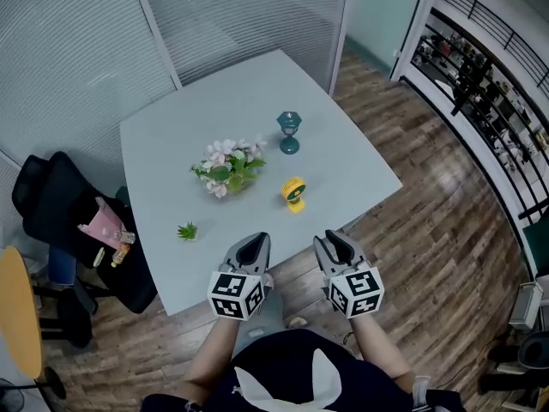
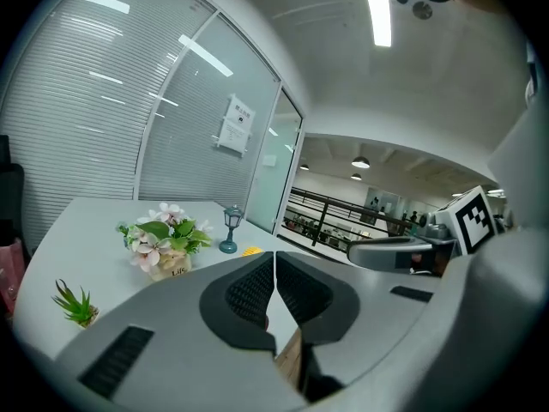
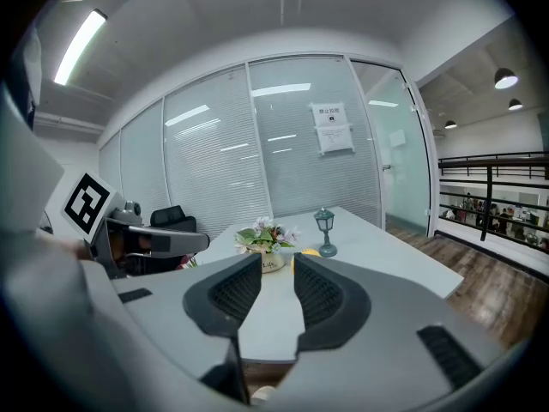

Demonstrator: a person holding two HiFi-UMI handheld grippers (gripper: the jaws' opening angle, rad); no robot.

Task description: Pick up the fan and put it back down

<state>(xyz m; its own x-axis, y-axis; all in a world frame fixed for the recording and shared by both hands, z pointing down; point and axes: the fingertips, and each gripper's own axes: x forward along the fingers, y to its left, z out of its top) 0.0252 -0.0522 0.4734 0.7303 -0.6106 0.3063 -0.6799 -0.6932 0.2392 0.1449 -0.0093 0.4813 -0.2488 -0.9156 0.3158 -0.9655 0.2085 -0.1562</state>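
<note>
The small yellow fan [image 1: 293, 193] stands on the pale grey table [image 1: 171, 136], toward its near edge. Both grippers hover at that edge, short of the fan and touching nothing. My left gripper [image 1: 251, 245] is shut, its jaw tips meeting with nothing between them [image 2: 274, 269]. My right gripper [image 1: 334, 243] is open by a narrow gap and empty [image 3: 276, 264]. Only a yellow sliver of the fan [image 2: 250, 251] shows over the left jaws. In the right gripper view the fan [image 3: 309, 251] peeks out between the jaw tips, far ahead.
On the table stand a pot of pink and white flowers [image 1: 227, 168], a teal lantern ornament [image 1: 289, 132] and a tiny green plant [image 1: 187, 230]. A black chair holding pink things [image 1: 77, 221] sits at the left. Glass partitions run behind, and a railing [image 1: 489, 84] stands at the right.
</note>
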